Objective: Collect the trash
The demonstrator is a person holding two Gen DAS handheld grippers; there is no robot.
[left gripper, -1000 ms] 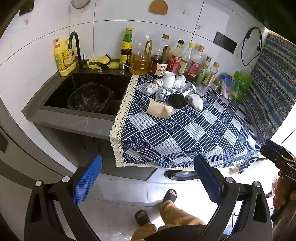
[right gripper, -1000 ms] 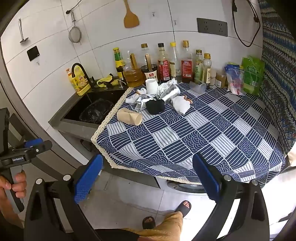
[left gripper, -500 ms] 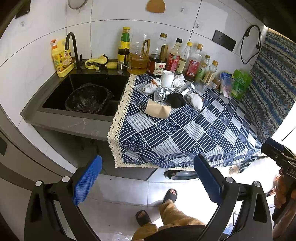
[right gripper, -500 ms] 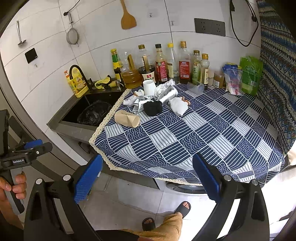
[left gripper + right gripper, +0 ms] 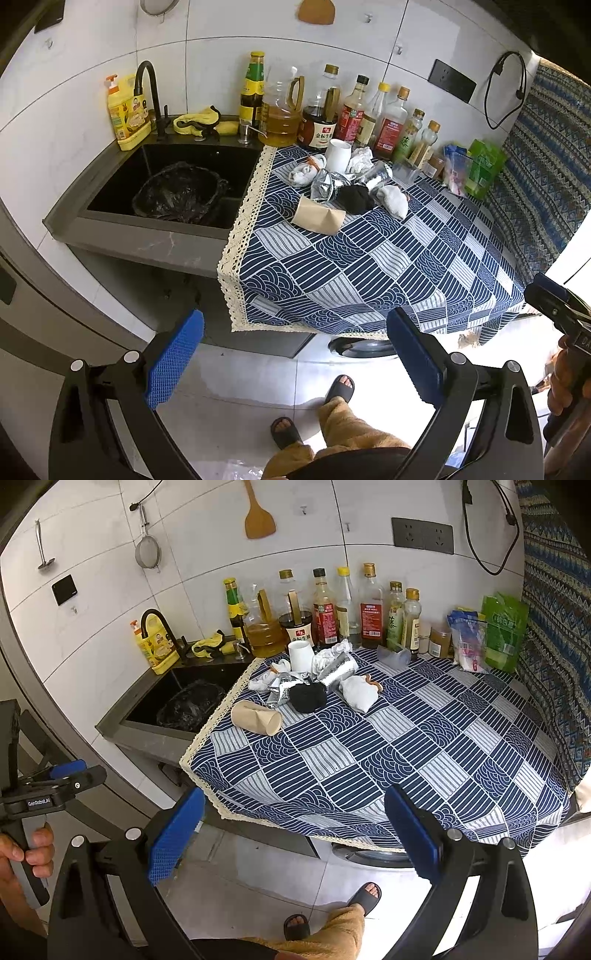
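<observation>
Change: Compared with a second ago, both views are framed from slightly farther back and higher; the bottles and the trash pile sit a little lower in the picture. Nothing on the table has been moved.
Meaning for the task: Collecting is judged not yet begun; an approach to the pile is still needed.
Left gripper (image 5: 293, 360): Held low over the floor, fingers spread wide, nothing between them.
Right gripper (image 5: 295, 840): Also held short of the table edge, fingers released and empty.
Trash: A brown paper cup (image 5: 256, 718) lies on its side nearest the front, with a black wad (image 5: 307, 697), crumpled foil (image 5: 286, 686) and white tissues (image 5: 357, 694) clustered behind it, near the table's back left corner.
Destination: A black-lined bin (image 5: 179, 194) is seen inside the sink (image 5: 110, 173), just left of the table.
Surface: A blue-and-white patterned cloth (image 5: 388, 753) with a lace hem covers the table.
Room: A white-tiled kitchen wall is lined with sauce bottles (image 5: 369, 609); a wooden spatula (image 5: 259, 517) hangs above.
</observation>
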